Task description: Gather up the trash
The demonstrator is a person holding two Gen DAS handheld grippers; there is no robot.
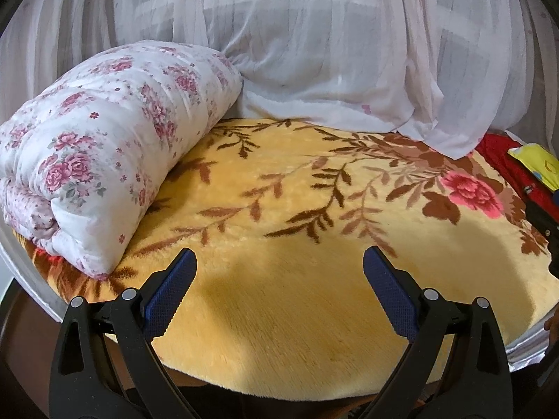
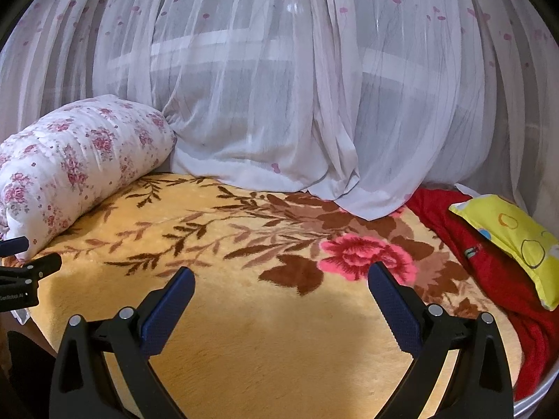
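Both the left gripper [image 1: 279, 265] and right gripper [image 2: 281, 284] gape empty; no trash shows on the yellow floral blanket [image 1: 297, 296], rolled quilt [image 1: 104, 139] at ten o'clock.

Left tool [image 1: 279, 262] and right tool [image 2: 281, 279] both hover level, jaws spread wide, empty.

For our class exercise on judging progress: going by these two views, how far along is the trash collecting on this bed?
No trash or bin shows in either view. The yellow floral blanket carries only the rolled floral quilt, a red cloth and a yellow pillow. In hand: nothing; the left hand-held gripper and right hand-held gripper are both open. This fits trash already cleared or lying out of view.
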